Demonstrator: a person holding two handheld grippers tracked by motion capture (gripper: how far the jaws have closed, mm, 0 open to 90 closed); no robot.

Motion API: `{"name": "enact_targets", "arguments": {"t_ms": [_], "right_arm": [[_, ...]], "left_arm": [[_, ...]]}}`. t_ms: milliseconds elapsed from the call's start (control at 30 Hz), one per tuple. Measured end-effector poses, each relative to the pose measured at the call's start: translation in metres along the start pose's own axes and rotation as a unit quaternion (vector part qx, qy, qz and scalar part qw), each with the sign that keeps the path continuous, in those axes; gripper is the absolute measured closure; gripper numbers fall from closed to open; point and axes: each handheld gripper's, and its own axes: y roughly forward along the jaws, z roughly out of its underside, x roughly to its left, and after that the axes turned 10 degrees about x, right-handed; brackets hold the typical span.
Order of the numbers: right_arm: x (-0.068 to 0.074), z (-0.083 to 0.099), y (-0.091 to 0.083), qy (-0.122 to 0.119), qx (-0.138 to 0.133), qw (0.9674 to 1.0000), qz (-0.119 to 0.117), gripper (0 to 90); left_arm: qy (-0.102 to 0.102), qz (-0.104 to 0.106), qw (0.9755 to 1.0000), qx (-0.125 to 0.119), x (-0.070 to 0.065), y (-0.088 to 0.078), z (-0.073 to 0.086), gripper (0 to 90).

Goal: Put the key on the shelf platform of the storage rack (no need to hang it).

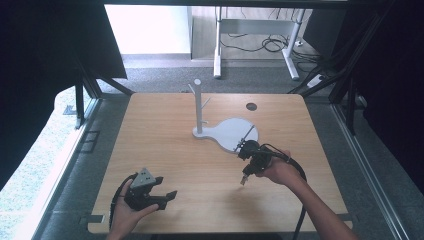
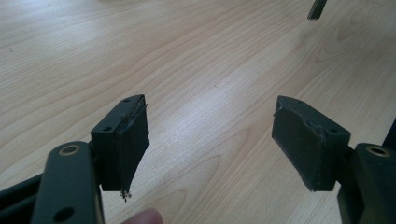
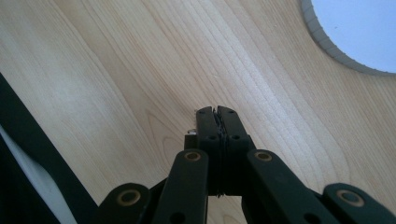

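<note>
- High view: the white stand (image 1: 227, 131), a flat round base with an upright post (image 1: 198, 106) at its far-left end, sits toward the far middle of the wooden counter (image 1: 165, 150). The right gripper (image 1: 244, 178) hangs just off the base's near edge, tips pointing down toward the person; from it the base lies up and slightly left, and the base's long axis runs from the post down-right toward this hand. The left gripper (image 1: 168, 198) rests low at the near-left, well apart from the stand, so the right hand is clearly the nearer one.
- Left gripper view: the left gripper (image 2: 210, 135) stands with jaws spread wide and nothing between them, bare counter ahead; a dark tip at the top right is likely the other gripper.
- Right gripper view: the right gripper (image 3: 217, 114) has its jaws pressed together on nothing, over bare wood, with the stand's pale rounded edge (image 3: 327, 44) near at the upper right.
</note>
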Motion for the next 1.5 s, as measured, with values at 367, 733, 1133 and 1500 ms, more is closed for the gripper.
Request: {"name": "enact_targets", "arguments": {"t_ms": [367,733,1133,1500], "right_arm": [[-0.007,-0.004,-0.004,0.000,0.008,0.9999,0.009,89.8],[-0.016,-0.012,-0.008,-0.001,0.014,0.9998,0.013,89.8],[-0.037,-0.025,-0.005,0.013,0.013,0.9998,0.003,89.8],[-0.061,-0.034,-0.002,0.033,0.012,0.9994,-0.003,89.8]], "left_arm": [[-0.001,0.001,1.0000,-0.001,0.001,-0.001,0.000,27.4],[0.000,0.001,1.0000,-0.002,0.002,-0.001,0.000,27.4],[-0.002,0.001,1.0000,-0.007,0.003,-0.004,0.000,27.4],[-0.003,0.001,1.0000,-0.006,0.004,-0.004,0.000,27.3]]}}
